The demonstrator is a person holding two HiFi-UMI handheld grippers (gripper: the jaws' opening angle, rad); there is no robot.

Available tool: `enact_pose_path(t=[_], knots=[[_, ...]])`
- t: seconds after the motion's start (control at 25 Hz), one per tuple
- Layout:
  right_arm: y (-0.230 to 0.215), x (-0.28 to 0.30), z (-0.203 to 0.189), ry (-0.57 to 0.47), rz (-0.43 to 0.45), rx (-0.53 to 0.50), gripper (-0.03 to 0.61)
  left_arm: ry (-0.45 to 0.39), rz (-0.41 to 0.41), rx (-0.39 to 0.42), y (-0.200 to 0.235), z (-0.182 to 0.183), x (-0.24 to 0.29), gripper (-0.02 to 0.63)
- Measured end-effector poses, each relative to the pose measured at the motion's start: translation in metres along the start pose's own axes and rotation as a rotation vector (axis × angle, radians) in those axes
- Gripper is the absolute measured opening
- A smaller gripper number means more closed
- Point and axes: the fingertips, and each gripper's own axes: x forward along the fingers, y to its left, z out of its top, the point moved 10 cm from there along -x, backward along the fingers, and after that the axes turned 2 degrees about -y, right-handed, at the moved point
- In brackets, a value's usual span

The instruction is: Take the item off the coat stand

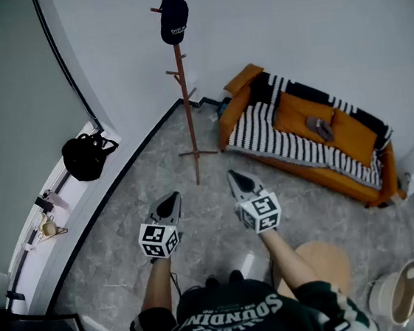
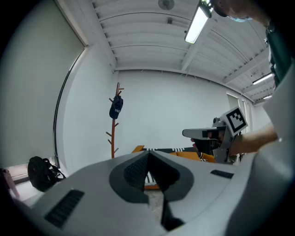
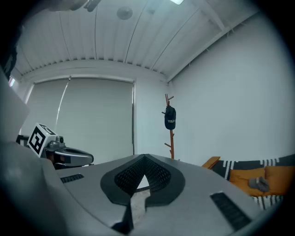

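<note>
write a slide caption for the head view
Left gripper and right gripper, shut, face a cap on the coat stand.

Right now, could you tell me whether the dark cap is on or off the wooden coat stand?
On: the dark baseball cap hangs near the top of the tall brown wooden coat stand, untouched.

Dark cap point(image 1: 174, 18) with small white print hangs on a top peg of the coat stand point(image 1: 187, 111), upper centre of head view. Stand is a slim brown wooden pole with short side pegs, upright on the floor point(image 1: 157, 181).
</note>
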Motion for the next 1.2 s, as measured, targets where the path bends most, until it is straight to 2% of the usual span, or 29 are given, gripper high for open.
enact_pose_path(t=[0.16, 0.76, 1.2], knots=[[0.003, 0.002, 0.001, -0.005, 0.052, 0.034, -0.002, 0.001, -0.002, -0.004, 0.000, -0.001, 0.001, 0.000], [-0.004, -0.002, -0.002, 0.002, 0.082, 0.043, -0.002, 0.015, 0.013, -0.010, -0.010, -0.002, 0.007, 0.000], [-0.032, -0.003, -0.007, 0.007, 0.101, 0.056, -0.002, 0.022, 0.042, -0.006, -0.026, 0.001, 0.026, 0.000]])
